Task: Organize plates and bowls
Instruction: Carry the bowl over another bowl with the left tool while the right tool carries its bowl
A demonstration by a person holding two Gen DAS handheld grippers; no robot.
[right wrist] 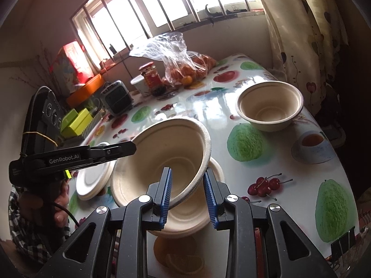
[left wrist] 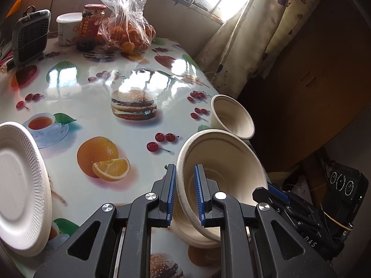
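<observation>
A tilted beige paper bowl (left wrist: 222,162) rests on another bowl beneath it (left wrist: 185,231). My left gripper (left wrist: 185,192) straddles its near rim, pads close but with a gap, and looks open. In the right wrist view my right gripper (right wrist: 189,197) straddles the opposite rim of the same tilted bowl (right wrist: 167,153), open, above the lower bowl (right wrist: 185,220). A third beige bowl (left wrist: 234,115) stands near the table's right edge and shows upright in the right wrist view (right wrist: 270,104). A white paper plate (left wrist: 20,185) lies at left, also visible in the right wrist view (right wrist: 92,180).
The table has a glossy fruit-print cloth (left wrist: 104,88). At its far end stand a bag of oranges (left wrist: 127,30), a red-lidded jar (left wrist: 91,25), a white tub (left wrist: 67,27) and a small grey heater (left wrist: 30,37). A curtain (left wrist: 250,34) hangs right.
</observation>
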